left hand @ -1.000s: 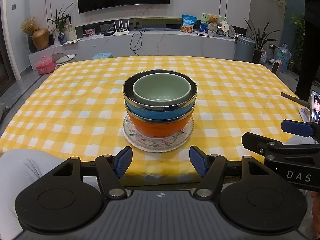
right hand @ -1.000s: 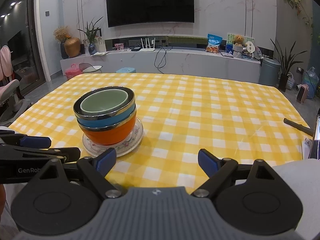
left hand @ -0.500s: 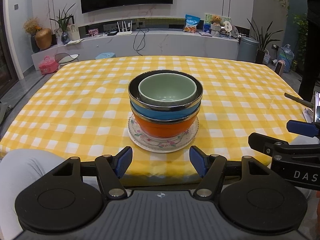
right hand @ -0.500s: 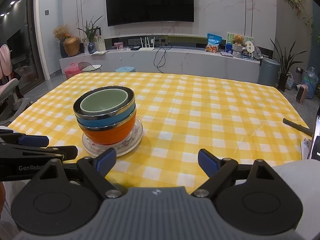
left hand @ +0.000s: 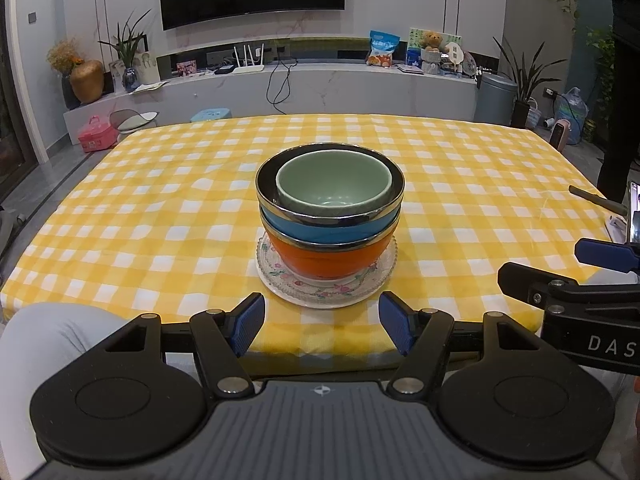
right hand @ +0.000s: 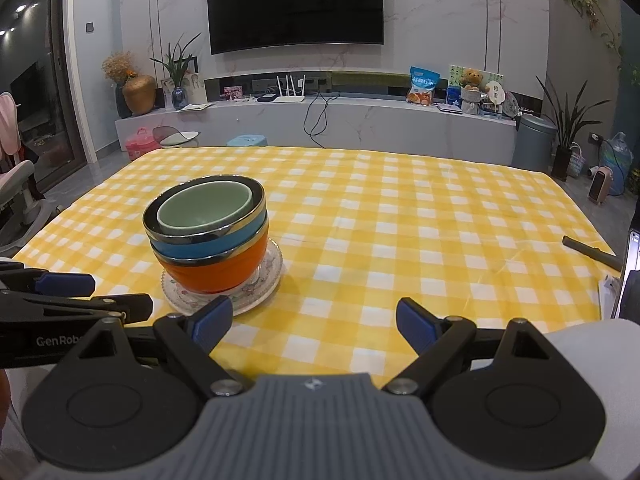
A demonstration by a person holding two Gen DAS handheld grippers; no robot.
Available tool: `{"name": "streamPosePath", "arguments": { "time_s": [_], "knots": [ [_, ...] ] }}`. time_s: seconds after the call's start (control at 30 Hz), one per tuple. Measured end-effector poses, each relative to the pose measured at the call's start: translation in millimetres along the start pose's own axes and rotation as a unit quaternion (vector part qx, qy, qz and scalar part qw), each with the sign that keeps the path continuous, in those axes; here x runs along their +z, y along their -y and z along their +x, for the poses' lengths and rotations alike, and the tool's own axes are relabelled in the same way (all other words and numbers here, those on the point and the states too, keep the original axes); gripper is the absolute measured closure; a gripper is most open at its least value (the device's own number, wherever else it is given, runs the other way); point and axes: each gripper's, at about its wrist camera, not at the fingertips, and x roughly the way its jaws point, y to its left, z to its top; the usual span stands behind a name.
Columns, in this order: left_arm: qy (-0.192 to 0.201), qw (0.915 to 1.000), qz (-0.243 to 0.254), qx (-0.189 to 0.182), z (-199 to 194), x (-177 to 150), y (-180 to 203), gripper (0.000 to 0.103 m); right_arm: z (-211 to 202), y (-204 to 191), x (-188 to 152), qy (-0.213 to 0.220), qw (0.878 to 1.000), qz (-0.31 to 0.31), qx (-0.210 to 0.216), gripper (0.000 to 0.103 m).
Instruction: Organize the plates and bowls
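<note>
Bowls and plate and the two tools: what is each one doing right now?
Green bowl: upright, empty, nested on top.
Blue bowl: nested in the orange one.
Orange bowl: upright on the plate.
Plate: flat on the tablecloth.
Left tool: open, empty.
Right tool: open, empty.

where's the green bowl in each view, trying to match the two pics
Left wrist: the green bowl sits dead centre, topmost in the stack.
Right wrist: the green bowl sits left of centre, topmost in the same stack.
Shared landmark: the floral plate under the stack.
</note>
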Motion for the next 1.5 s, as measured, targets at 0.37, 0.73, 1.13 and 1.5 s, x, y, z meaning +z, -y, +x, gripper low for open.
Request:
{"name": "streamPosePath", "arguments": {
  "time_s": [0.37,0.73,1.13,1.5],
  "knots": [
    [0.006,1.0,0.003,0.001,-1.6,1.5,1.8,0.026,0.0,-2.2,-0.2,0.001,1.0,0.0,0.007,0.015],
    [0.009,0.9999,0.007,0.001,-2.2,3.7,3.9,0.026,-1.0,-5.1,1.8,0.0,1.0,-0.006,0.009,0.015],
    [0.012,0.9999,0.01,-0.002,-2.4,6.0,5.2,0.027,-0.5,-2.7,4.7,-0.001,1.0,-0.004,0.006,0.015],
    [0.012,0.9999,0.006,-0.003,-2.7,7.6,4.9,0.027,-0.2,-2.7,5.8,0.001,1.0,-0.002,0.003,0.015]
  ]
}}
